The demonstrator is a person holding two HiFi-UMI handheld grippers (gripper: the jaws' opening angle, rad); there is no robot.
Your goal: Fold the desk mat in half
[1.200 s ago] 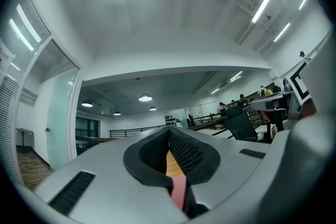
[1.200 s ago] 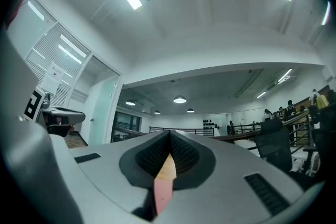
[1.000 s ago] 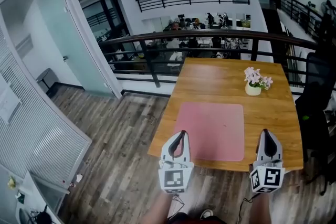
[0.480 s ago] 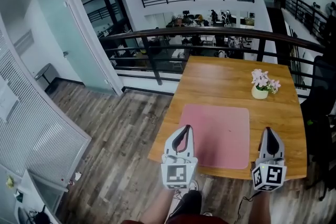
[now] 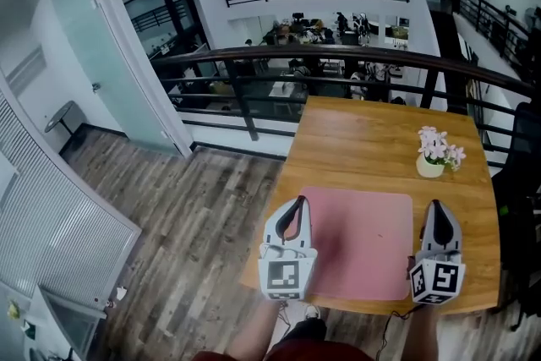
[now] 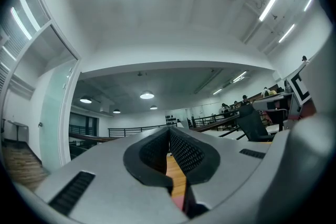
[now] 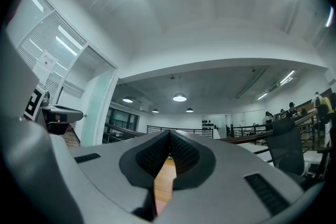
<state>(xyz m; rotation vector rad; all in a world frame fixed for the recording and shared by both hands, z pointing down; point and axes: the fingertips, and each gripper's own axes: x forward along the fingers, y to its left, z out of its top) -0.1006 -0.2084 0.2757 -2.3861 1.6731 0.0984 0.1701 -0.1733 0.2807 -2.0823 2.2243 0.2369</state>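
- On the near half of the wooden table (image 5: 372,135), the pink desk mat (image 5: 365,237) lies flat. Its near edge runs close along the table's near edge.
- The mat is a thin rectangle with rounded corners and a smooth matte face. It looks light and limp rather than stiff, so it should bend easily, but it may sag or slide on the polished wood.
- The best hold is probably the two near corners, each pinched at the rim and lifted together, so the fold carries over toward the far edge.
- The left gripper (image 5: 295,207) hangs over the mat's near left corner, its ribbed black pads pressed together on nothing.
- The right gripper (image 5: 436,209) sits by the mat's near right corner, over the wood just beside it. Its jaws are likewise closed and empty.
- A small pot of pale pink flowers (image 5: 435,155) stands on the far right of the table, apart from the mat; it looks tippable.
- Beyond the far edge runs a dark metal railing (image 5: 279,55); grey plank flooring lies to the left.
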